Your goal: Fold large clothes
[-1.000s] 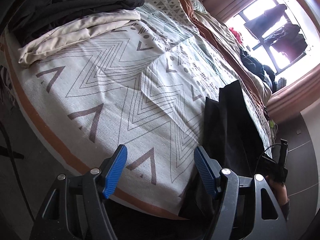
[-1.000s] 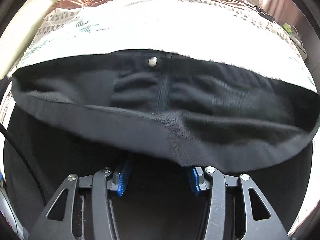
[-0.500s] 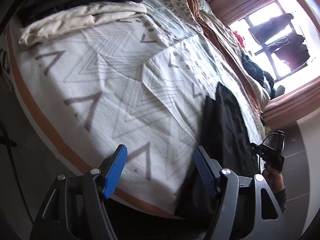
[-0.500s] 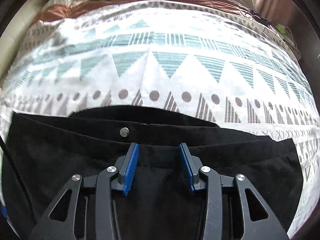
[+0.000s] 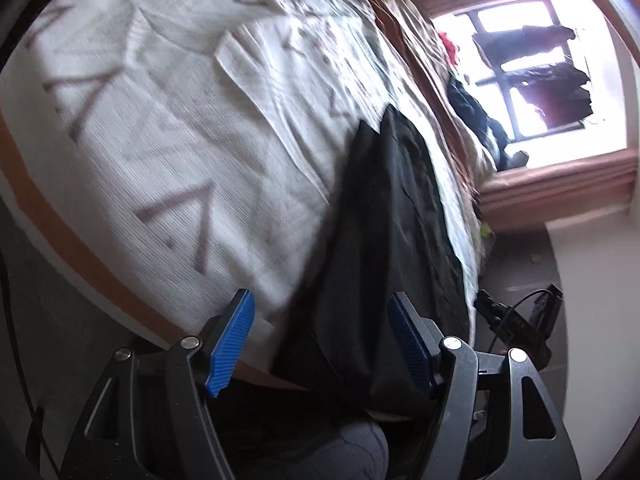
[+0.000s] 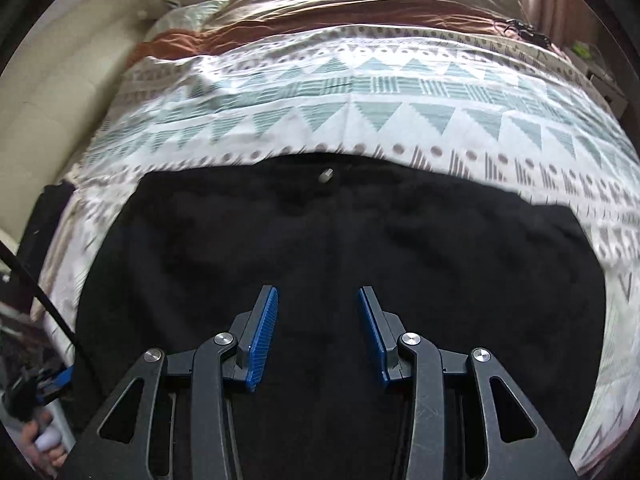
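Observation:
Black trousers lie flat on the patterned bedspread, waistband with a silver button at the far side. My right gripper is open just above the trousers' middle, holding nothing. In the left wrist view the same trousers hang over the bed's near edge. My left gripper is open and empty, with the dark cloth between and beyond its blue pads.
The bedspread has an orange border at its edge. A window with hanging clothes is at the far right. The other gripper shows beside the bed. A brown blanket and pillows lie at the bed's head.
The right gripper let go of the trousers' waistband, which now lies flat on the bed, and pulled back. The left gripper swung right toward the trousers at the bed's edge.

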### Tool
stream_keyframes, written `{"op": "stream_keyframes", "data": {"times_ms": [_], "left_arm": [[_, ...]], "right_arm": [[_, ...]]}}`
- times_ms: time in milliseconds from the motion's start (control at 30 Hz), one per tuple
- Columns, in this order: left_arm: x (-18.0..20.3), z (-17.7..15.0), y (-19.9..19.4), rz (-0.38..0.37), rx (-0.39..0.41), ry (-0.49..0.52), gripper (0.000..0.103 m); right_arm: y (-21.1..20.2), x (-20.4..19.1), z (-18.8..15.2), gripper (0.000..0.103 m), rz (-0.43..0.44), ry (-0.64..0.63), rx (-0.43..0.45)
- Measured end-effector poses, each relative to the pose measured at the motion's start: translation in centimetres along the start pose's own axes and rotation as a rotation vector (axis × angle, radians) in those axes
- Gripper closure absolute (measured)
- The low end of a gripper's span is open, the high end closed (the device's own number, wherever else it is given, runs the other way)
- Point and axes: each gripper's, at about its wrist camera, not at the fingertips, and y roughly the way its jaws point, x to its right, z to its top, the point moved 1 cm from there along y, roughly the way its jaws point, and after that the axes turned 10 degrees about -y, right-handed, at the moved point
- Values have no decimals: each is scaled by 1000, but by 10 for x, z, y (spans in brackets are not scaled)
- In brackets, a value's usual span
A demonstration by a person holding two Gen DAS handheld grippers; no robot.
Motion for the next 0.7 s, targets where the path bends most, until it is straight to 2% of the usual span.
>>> {"op": "stream_keyframes", "data": {"times_ms": [167,233,367,700], "left_arm": [[-1,-8,11,-40,-61,-29,33],[1,-10,15,-59,-83,-35,33],[6,-8,23,-86,-104,-51,33],[22,-3,48,-134,-143,-59,34]], "right_arm": [[-2,-6,-31,64,57,28,0],[-19,-9,-40,64,63,30,-10],[-19,-17,-62,64,83,47,-19],[-67,-27,-106,64,137,76,-21]]}}
